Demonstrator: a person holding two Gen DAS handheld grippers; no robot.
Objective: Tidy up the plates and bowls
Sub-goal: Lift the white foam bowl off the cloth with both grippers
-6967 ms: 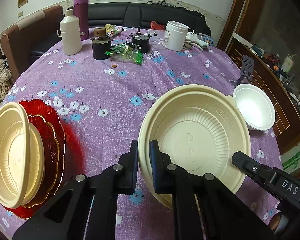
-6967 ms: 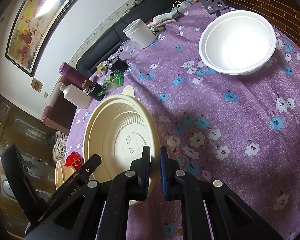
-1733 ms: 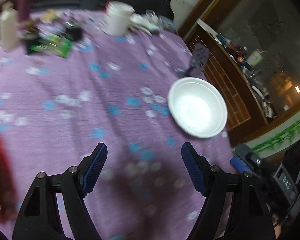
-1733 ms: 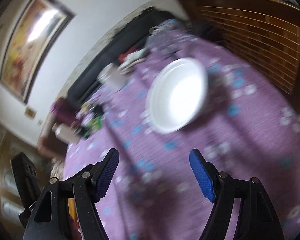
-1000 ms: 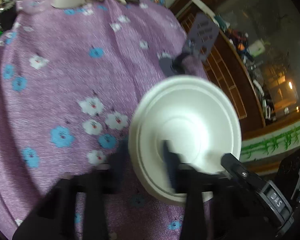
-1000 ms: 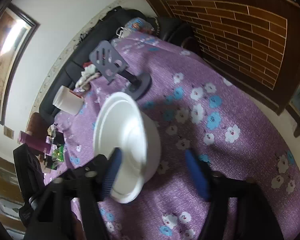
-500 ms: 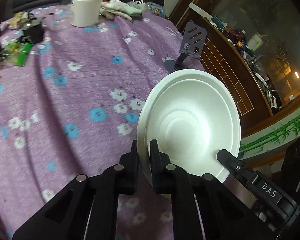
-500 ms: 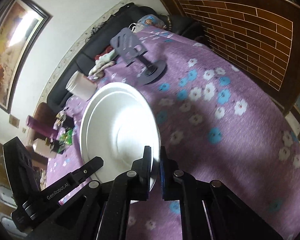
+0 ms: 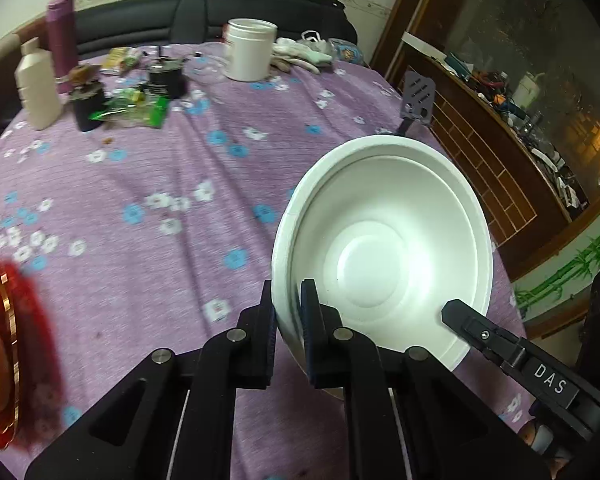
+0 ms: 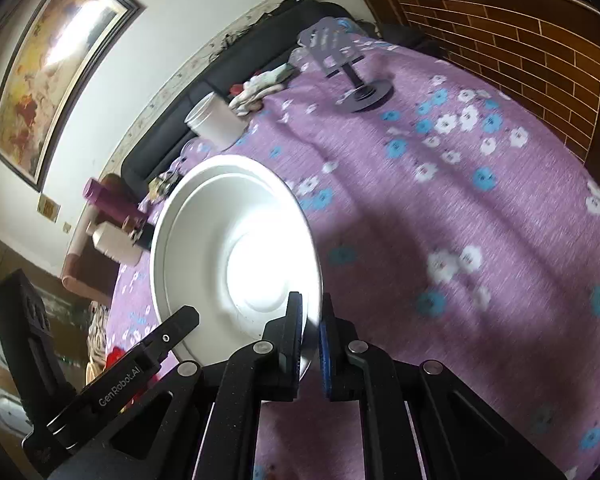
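Note:
A white foam bowl (image 9: 384,248) is held above the purple flowered tablecloth (image 9: 148,184) by both grippers. My left gripper (image 9: 288,300) is shut on its left rim. My right gripper (image 10: 310,320) is shut on its right rim; the bowl (image 10: 236,248) fills the left of that view. At the far left edge of the left wrist view lies a red plate (image 9: 8,344) with a cream dish stacked on it, blurred and mostly cut off.
At the table's far side stand a white jar (image 9: 250,54), a white bottle (image 9: 38,84), a purple flask (image 9: 62,36), a dark cup (image 9: 86,104) and green packets (image 9: 136,110). A grey phone stand (image 10: 348,76) stands near the right edge. A wooden cabinet lies beyond.
Both grippers have closed on the white bowl's rims and lifted it. The pair has swung left across the table, bringing the red plate stack into the left wrist view.

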